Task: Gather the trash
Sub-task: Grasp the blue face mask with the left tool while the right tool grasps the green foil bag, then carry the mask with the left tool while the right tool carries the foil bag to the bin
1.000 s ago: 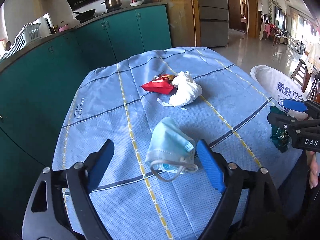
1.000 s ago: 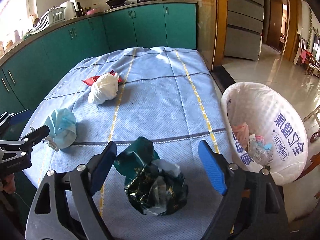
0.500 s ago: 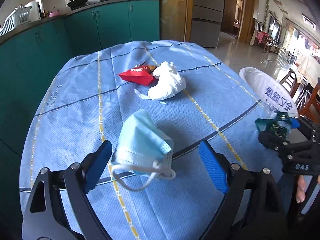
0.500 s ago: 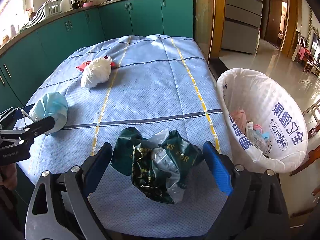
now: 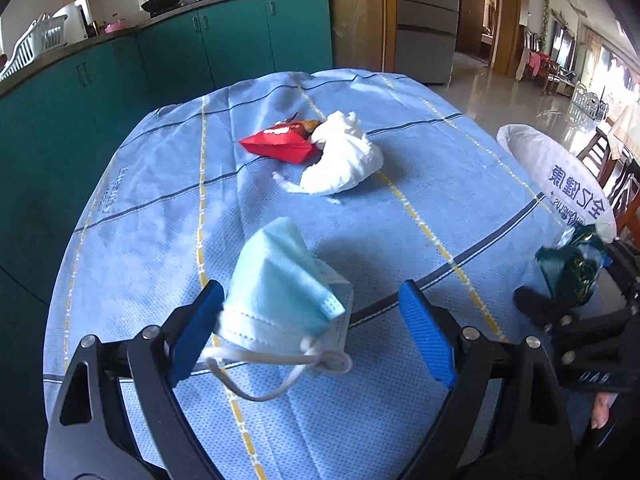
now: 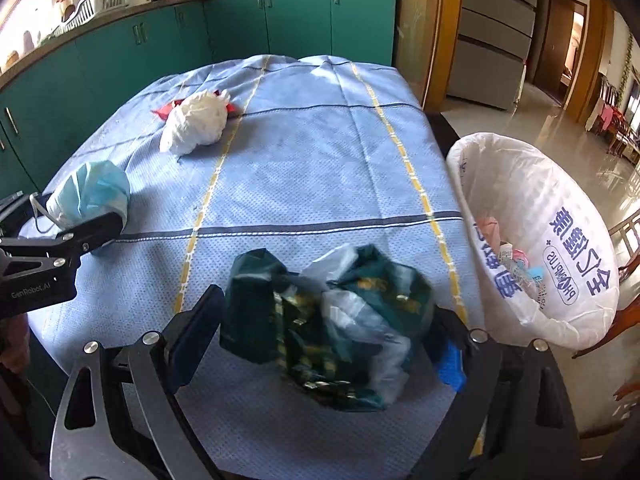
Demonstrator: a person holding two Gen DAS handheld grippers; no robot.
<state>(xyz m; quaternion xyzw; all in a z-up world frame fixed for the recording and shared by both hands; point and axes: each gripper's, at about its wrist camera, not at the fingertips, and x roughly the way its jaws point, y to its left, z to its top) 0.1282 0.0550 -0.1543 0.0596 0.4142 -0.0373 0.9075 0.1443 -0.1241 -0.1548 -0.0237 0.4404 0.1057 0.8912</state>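
A light blue face mask [image 5: 280, 292] lies on the blue tablecloth between the fingers of my open left gripper [image 5: 312, 328]; its left finger touches the mask's edge. The mask also shows in the right wrist view [image 6: 92, 196]. My right gripper [image 6: 328, 332] has its jaws around a crumpled dark green wrapper [image 6: 332, 320], which fills the gap between them and looks blurred. The wrapper also shows in the left wrist view [image 5: 568, 268]. A white crumpled bag [image 5: 344, 160] and a red snack packet [image 5: 280, 146] lie farther back on the table.
A bin lined with a white printed bag [image 6: 540, 232] stands just off the table's right edge, with some trash inside. Green kitchen cabinets [image 5: 160, 60] run along the far side and left. The blue tablecloth [image 6: 320, 152] covers the whole table.
My left gripper has moved forward until the mask sits between its fingers. My right gripper has advanced around the green wrapper and its jaws have narrowed onto it.
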